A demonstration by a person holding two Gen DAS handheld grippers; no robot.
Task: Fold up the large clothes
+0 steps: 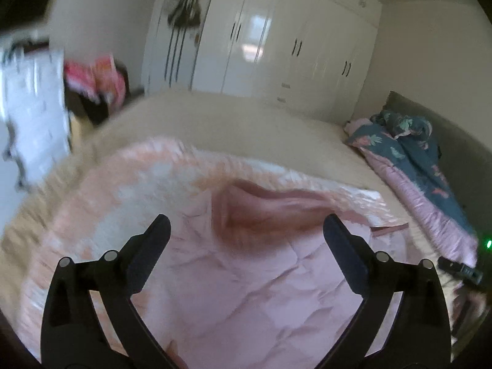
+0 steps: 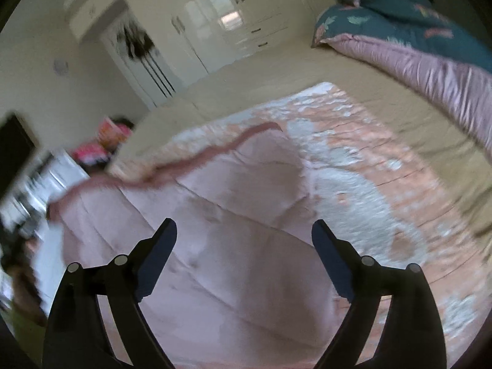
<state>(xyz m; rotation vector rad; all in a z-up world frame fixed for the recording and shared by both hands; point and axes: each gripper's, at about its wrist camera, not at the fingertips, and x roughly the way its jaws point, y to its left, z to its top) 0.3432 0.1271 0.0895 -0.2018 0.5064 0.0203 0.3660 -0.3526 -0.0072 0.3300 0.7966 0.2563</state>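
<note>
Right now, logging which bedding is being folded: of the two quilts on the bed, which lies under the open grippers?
The pale pink quilt with its edge folded over; the dark teal leaf-print quilt is bunched by the headboard.

beige bed (image 1: pixel 246 123) under pink quilt (image 1: pixel 246 276) and teal floral duvet (image 1: pixel 409 150)

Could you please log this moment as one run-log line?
task: fold large clothes | left gripper: open, empty | right gripper: open, empty | pink quilt: folded over, lying on bed
</note>
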